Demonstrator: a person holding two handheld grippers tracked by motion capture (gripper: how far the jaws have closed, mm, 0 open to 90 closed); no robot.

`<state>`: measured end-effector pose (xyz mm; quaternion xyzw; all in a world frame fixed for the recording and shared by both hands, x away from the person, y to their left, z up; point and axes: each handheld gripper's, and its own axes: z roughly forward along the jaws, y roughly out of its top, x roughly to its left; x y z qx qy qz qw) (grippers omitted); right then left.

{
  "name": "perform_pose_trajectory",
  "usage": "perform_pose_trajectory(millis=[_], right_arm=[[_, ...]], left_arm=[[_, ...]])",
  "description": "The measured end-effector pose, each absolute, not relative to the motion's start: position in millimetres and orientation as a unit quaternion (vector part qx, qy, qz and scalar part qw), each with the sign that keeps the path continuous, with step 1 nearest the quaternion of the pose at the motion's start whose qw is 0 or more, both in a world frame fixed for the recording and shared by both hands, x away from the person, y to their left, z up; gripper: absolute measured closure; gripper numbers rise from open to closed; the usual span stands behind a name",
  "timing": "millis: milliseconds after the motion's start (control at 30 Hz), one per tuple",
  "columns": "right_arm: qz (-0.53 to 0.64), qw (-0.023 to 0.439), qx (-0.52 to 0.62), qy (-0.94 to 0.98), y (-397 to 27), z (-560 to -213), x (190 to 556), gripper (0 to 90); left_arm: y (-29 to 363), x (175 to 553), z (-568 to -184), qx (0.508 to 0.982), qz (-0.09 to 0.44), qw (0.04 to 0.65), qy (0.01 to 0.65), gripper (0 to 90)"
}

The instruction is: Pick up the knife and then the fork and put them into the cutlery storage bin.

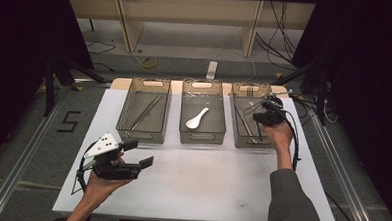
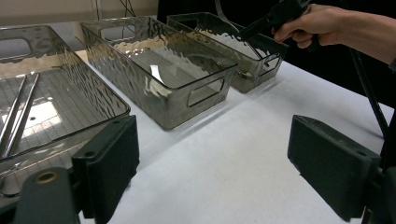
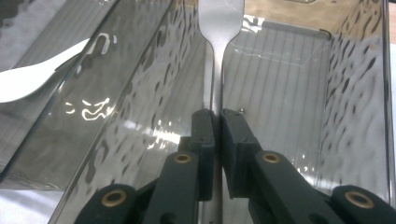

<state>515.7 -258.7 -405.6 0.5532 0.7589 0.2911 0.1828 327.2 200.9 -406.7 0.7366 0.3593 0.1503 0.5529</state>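
While the right tool (image 3: 215, 135) hangs over the right bin (image 3: 359, 93), its jaws are clamped on a metal utensil (image 3: 219, 28) w/ a flat end, which sticks out above the bin floor. Left tool (image 2: 212, 168) hovers over the desk (image 2: 233, 154) near the left bin (image 2: 65, 84), jaws wide apart, nothing btwn them. White spoon (image 1: 197, 117) lies in the middle bin (image 1: 202, 136).

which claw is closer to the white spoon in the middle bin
Right. The right claw is over the right bin, beside the white spoon; the left claw hangs before the bins.
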Motion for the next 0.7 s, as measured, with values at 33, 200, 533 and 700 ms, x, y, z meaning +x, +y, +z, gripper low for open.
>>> perform_pose_trajectory(millis=[33,200,533,700], right_arm=[[0.291,0.183,0.554,0.758,-258.6,-405.9,515.9,84.4],[0.296,0.176,0.56,0.754,-258.8,-407.3,515.5,84.3],[0.291,0.157,0.57,0.752,-257.9,-413.6,516.1,83.8],[0.287,0.151,0.573,0.753,-257.0,-415.6,516.6,83.2]], left_arm=[[200.9,327.1,-406.7,0.737,0.15,0.553,0.359,16.1],[200.9,327.1,-406.7,0.737,0.151,0.553,0.359,16.1],[200.6,327.0,-406.7,0.738,0.151,0.552,0.358,16.1],[200.5,326.9,-406.7,0.738,0.15,0.552,0.358,16.1]])
